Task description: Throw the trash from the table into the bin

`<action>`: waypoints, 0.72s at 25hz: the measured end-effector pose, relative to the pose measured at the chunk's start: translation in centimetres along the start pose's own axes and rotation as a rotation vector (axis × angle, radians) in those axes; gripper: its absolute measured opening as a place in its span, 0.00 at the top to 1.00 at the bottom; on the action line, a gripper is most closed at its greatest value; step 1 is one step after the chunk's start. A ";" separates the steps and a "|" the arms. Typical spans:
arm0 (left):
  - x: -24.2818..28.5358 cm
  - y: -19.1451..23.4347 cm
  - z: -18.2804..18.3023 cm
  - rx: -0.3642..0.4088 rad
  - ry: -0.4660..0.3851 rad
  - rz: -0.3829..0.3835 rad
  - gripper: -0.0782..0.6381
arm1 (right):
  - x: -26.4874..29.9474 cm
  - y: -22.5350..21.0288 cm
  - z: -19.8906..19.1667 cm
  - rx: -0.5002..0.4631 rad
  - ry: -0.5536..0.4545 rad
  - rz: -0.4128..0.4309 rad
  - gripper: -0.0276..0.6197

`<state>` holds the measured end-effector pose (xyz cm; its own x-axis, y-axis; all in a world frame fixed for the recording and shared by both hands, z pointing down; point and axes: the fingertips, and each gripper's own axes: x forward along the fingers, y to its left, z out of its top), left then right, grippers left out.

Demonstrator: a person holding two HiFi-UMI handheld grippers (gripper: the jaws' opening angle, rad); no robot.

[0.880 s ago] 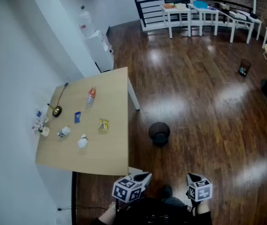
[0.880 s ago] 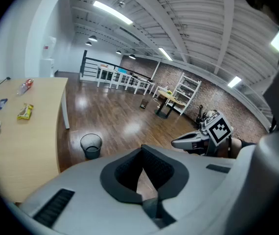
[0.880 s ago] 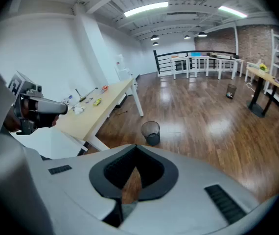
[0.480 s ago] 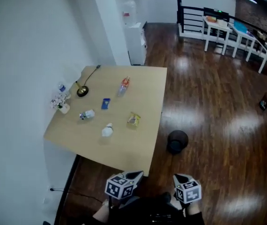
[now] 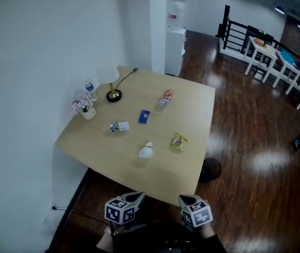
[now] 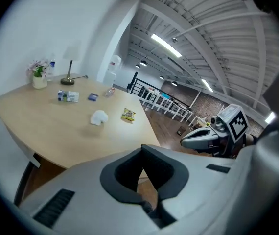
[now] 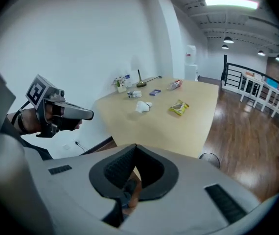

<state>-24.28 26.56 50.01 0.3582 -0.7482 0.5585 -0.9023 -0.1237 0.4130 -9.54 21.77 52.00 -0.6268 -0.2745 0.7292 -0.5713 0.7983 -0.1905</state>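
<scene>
Currently five bits of trash lie on the wooden table (image 5: 192, 109): a crumpled white tissue (image 5: 146, 151), a yellow snack wrapper (image 5: 178, 142) just right of it, a blue packet (image 5: 144, 116) farther back, a white-and-blue carton (image 5: 119, 126) to its left, and a clear plastic bottle (image 5: 166, 98) with a red label, farthest. Their print is too small to read. The black bin (image 5: 211, 169) sits on the floor, partly under the table's near right edge; its contents cannot be told. A small pot (image 5: 88, 113) at the far left holds pink flowers. The left gripper (image 5: 137, 196) and right gripper (image 5: 183, 198) hang before the table's near edge, jaws closed on nothing.
</scene>
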 end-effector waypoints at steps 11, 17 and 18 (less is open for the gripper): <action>0.1 8.1 2.4 -0.027 0.021 0.012 0.89 | 8.4 2.0 7.1 -0.092 0.009 -0.035 0.95; 2.2 11.1 4.6 -0.055 0.025 0.090 0.89 | 14.6 0.8 12.9 -0.141 -0.021 -0.010 0.74; 2.6 11.5 5.0 -0.060 0.028 0.103 0.89 | 15.8 0.4 13.8 -0.141 -0.026 -0.008 0.68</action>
<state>-34.97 19.93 52.63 0.2714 -0.7365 0.6196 -0.9191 -0.0072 0.3940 -27.00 10.37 54.32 -0.6372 -0.2938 0.7125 -0.4974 0.8629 -0.0890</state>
